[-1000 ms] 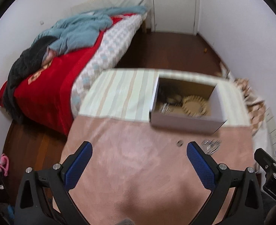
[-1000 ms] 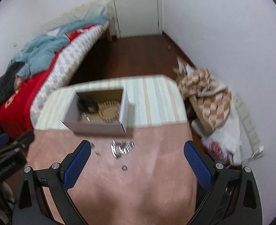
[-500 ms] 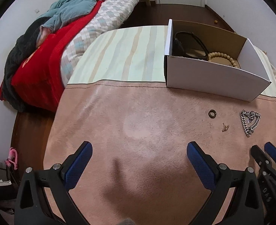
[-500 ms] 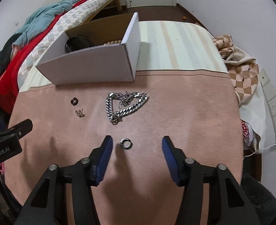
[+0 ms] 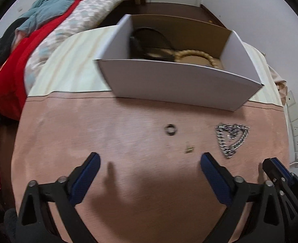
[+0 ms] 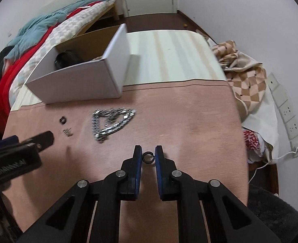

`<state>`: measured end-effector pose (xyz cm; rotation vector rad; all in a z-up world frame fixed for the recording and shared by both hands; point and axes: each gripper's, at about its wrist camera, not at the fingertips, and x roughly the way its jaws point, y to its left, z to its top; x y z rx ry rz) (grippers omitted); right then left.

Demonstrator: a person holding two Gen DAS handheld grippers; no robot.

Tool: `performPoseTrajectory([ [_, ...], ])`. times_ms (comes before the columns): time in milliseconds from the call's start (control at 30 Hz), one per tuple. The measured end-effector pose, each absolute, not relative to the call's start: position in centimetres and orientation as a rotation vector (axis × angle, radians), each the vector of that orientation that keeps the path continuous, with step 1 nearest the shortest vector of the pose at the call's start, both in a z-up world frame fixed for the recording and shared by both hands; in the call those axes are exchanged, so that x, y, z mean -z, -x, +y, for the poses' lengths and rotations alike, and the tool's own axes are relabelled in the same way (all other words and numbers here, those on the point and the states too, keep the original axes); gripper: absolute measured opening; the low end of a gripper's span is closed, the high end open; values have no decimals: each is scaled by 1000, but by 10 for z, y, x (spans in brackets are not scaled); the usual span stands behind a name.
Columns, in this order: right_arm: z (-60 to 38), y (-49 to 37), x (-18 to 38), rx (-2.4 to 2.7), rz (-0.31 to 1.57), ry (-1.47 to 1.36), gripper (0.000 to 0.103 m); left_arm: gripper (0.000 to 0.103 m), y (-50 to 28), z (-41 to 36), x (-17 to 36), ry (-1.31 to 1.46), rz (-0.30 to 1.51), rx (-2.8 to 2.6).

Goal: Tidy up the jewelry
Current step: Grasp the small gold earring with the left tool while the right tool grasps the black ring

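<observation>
My right gripper [image 6: 148, 151] is closed on a small dark ring [image 6: 148, 157] held between its blue pads just above the pink cloth. A silver chain [image 6: 112, 121] lies ahead of it to the left; it also shows in the left wrist view [image 5: 231, 138]. A dark ring [image 5: 170, 130] and a small gold earring [image 5: 189, 149] lie near the chain. The white cardboard box [image 5: 177, 83] holds a black band and a wooden bead bracelet [image 5: 195, 55]. My left gripper [image 5: 150, 160] is open and empty, low over the cloth before the dark ring.
The table carries a pink cloth [image 5: 128, 162] in front and a striped cloth [image 6: 169, 56] behind. A bed with red and teal blankets [image 5: 37, 30] stands to the left. A checkered bag [image 6: 246, 75] and wall sockets [image 6: 286, 109] are on the right.
My right gripper has closed from half open onto the small ring. My left gripper has moved forward and right, closer to the box and jewelry.
</observation>
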<state>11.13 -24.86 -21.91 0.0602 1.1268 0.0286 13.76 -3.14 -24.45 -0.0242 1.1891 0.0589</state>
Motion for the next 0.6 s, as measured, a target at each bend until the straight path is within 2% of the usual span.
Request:
performPoseTrajectory([
  [67,-256,-113,218,-16,1124,-69,14,76,-141,-41,249,12,1197,-43],
  [100,-259,-114,217,-12,1122,-70,14,72,-143,-45,252,10,1202,-34],
  [133,-262,-115,216,-6,1120,-72,14,62,-143,-49,253,4,1202,-33],
  [233,-269,-117,215,3,1118,-79,14,45,-143,-56,252,-8,1176,-14],
  [267,-270,-117,215,5,1116,-82,14,33,-144,-58,252,-13,1171,-10],
  [367,-273,-118,214,10,1111,-84,14,13,-143,-64,250,-21,1159,15],
  [433,-273,-117,213,14,1108,-90,14,6,-141,-67,250,-28,1157,23],
  [600,-274,-118,205,11,1090,-108,14,6,-137,-64,245,-15,1149,40],
])
